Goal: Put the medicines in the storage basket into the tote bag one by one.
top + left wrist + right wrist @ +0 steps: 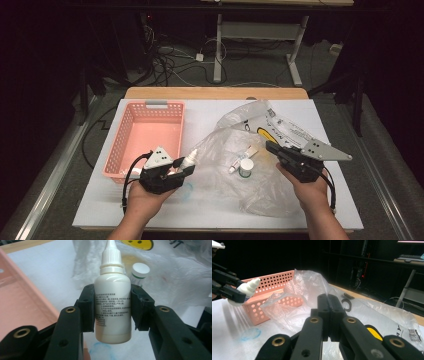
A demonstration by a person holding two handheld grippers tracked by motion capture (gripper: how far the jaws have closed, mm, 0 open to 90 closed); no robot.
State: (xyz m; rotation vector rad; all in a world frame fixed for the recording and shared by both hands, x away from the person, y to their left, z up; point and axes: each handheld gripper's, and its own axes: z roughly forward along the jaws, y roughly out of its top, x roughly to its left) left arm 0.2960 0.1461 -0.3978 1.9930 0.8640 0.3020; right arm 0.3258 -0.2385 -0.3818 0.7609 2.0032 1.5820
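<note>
White plastic, that's what you've got pinched in your left gripper (113, 307): one dropper bottle (113, 302), clamped around its middle, nozzle sticking out past the jaw tips and its base back toward your hand. Your right gripper (329, 312) has its jaws pressed flat together; whether they pinch the plastic I can't tell. Count-wise: one pink basket (145, 137) just behind your left jaws, one crumpled clear plastic bag (235, 150) spread under and ahead of the right jaws, and on it one small white-capped jar (246, 167) plus one thin tube (233, 166), both between your two grippers.
</note>
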